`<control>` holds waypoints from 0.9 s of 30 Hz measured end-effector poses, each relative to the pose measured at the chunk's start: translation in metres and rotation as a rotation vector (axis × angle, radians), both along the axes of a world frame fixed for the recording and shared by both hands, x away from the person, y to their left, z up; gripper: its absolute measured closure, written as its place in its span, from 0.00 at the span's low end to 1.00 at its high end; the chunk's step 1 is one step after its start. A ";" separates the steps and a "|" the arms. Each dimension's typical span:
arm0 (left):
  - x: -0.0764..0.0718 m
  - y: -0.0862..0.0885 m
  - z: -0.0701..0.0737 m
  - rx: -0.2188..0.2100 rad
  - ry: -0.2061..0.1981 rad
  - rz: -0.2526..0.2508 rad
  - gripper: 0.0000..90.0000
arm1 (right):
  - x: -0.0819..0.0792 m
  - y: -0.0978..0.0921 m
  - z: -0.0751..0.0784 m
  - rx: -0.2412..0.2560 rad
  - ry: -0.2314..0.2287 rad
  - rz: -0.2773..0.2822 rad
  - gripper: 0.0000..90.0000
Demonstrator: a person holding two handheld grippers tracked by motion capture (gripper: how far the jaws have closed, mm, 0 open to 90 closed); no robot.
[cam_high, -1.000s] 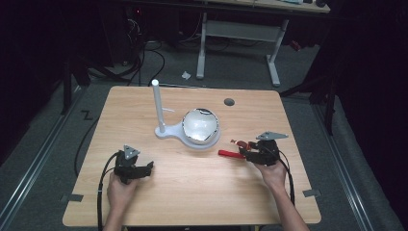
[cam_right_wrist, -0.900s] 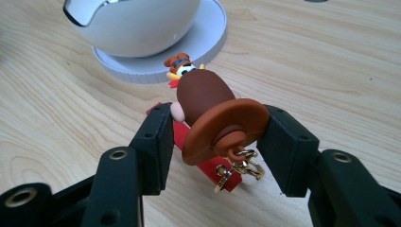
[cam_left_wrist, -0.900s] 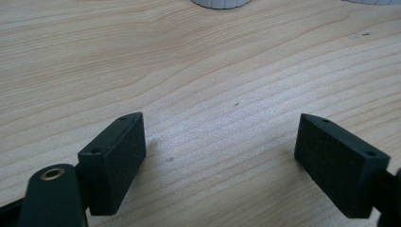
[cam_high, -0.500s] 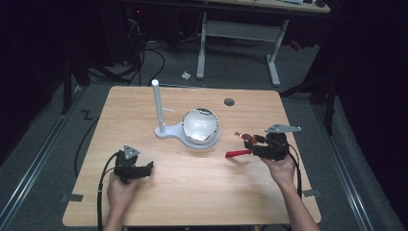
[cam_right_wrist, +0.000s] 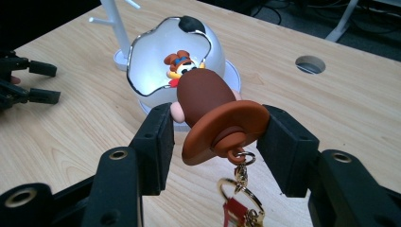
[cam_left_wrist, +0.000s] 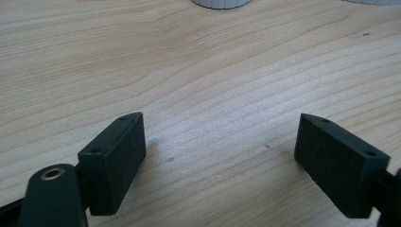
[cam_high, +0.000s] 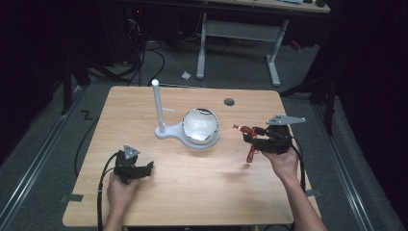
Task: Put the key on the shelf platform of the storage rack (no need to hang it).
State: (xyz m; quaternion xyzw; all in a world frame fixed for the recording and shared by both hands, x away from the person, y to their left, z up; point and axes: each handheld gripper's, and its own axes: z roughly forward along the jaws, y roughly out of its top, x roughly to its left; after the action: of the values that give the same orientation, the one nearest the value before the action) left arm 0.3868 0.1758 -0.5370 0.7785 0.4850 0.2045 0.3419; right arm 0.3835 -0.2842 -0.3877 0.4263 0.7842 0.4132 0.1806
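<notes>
Right gripper view has the right gripper (cam_right_wrist: pixel 215 137) clamped on a cartoon figure keychain (cam_right_wrist: pixel 213 116), lifted off the desk (cam_high: pixel 144 103) near its right edge, ring and red tag dangling. So pickup looks done; I'd guess hanging it on the white peg stand (cam_high: pixel 157 103) by the dome lamp (cam_high: pixel 200 126) is what's left. Left gripper (cam_high: pixel 144 168) sits wide open, empty, near the front-left corner.

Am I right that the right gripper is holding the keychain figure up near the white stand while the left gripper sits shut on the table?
Not quite: the left gripper is open, not shut. The left gripper view shows its jaws wide apart over bare table. The rest holds: the right gripper grips the keychain figure near the white stand.
</notes>
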 end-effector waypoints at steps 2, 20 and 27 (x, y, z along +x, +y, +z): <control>0.000 0.000 0.000 0.000 0.000 0.000 0.19 | 0.000 0.001 0.005 0.005 -0.002 0.008 0.53; 0.000 0.000 0.000 0.000 0.000 0.000 0.19 | 0.005 0.029 0.045 0.022 -0.026 0.118 0.53; 0.000 0.000 0.000 0.000 0.000 0.000 0.20 | 0.013 0.044 0.054 0.024 -0.033 0.148 0.53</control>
State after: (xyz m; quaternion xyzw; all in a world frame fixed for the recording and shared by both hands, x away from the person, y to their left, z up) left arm 0.3868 0.1759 -0.5370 0.7786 0.4849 0.2046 0.3418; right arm 0.3968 -0.2403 -0.3340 0.3626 0.8055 0.4415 0.1574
